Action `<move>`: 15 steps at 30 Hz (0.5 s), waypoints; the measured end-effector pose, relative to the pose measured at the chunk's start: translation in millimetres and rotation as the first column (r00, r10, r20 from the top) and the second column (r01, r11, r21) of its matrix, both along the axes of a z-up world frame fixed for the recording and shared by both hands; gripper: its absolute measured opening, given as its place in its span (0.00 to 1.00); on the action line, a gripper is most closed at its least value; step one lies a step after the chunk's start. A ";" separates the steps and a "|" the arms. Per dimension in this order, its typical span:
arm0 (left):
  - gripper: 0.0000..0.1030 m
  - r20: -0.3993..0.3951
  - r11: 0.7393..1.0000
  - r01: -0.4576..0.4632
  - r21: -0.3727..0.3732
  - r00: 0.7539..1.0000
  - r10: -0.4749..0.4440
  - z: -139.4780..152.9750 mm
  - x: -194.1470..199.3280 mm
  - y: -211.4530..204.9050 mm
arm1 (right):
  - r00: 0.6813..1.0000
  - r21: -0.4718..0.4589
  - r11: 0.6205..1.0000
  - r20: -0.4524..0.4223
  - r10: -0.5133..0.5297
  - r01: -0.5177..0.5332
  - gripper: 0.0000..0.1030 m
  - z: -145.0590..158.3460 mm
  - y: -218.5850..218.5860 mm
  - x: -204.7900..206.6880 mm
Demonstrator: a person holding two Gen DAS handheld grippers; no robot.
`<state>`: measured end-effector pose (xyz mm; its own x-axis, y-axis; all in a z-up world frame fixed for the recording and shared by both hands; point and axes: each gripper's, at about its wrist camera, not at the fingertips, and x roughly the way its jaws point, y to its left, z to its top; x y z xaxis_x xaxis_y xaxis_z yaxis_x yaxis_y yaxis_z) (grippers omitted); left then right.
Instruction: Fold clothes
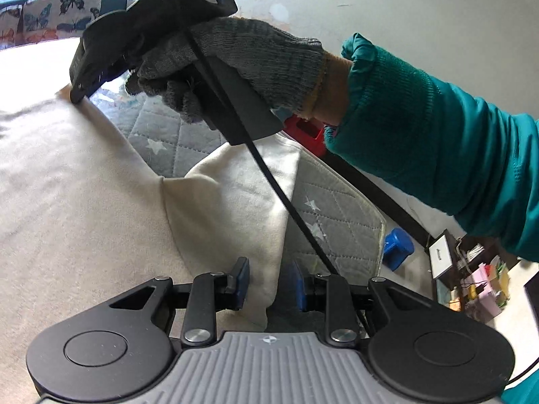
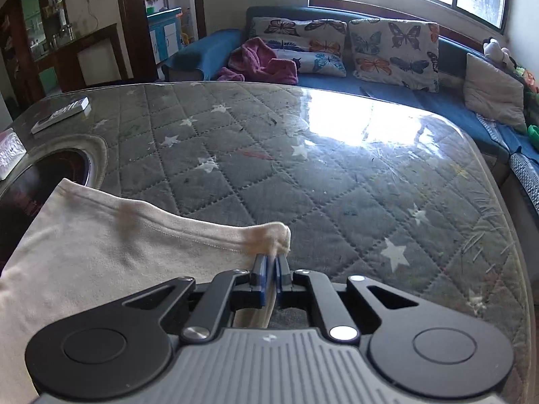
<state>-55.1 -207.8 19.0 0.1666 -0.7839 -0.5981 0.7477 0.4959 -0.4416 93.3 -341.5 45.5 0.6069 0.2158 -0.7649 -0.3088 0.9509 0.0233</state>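
A cream garment (image 1: pixel 74 202) lies spread on the glass-topped table with a grey star quilt (image 1: pixel 165 141) under the glass. Its sleeve (image 1: pixel 235 202) runs toward my left gripper (image 1: pixel 271 286), which is open with the sleeve's end between its blue pads. My right gripper (image 2: pixel 271 269) is shut on the garment's hem corner (image 2: pixel 269 235); the hem (image 2: pixel 151 219) stretches away to the left. In the left wrist view the right gripper's tip (image 1: pixel 79 96) touches the garment's far edge, held by a grey-gloved hand (image 1: pixel 235 67).
A white remote (image 2: pixel 60 114) and a white box (image 2: pixel 8 155) lie at the table's far left. A blue sofa (image 2: pixel 387 87) with butterfly cushions (image 2: pixel 394 54) and a purple cloth (image 2: pixel 259 64) stands behind the table. A blue object (image 1: pixel 397 247) is on the floor.
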 end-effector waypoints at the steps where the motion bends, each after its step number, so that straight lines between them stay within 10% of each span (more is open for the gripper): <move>1: 0.29 0.007 1.000 -0.007 0.002 1.000 0.007 1.9 -1.4 1.1 | 1.000 0.003 1.000 0.005 0.000 0.000 0.10 2.4 -1.0 -2.0; 9: 0.32 0.095 0.981 -0.193 -0.036 0.976 0.195 32.9 -14.9 67.0 | 0.997 0.032 0.998 0.058 0.045 -0.047 0.14 38.8 -10.9 -56.0; 15: 0.32 0.183 0.873 -0.488 0.028 0.861 0.475 37.2 -26.5 148.8 | 0.985 0.042 0.987 0.091 0.150 -0.154 0.33 50.5 1.3 -122.1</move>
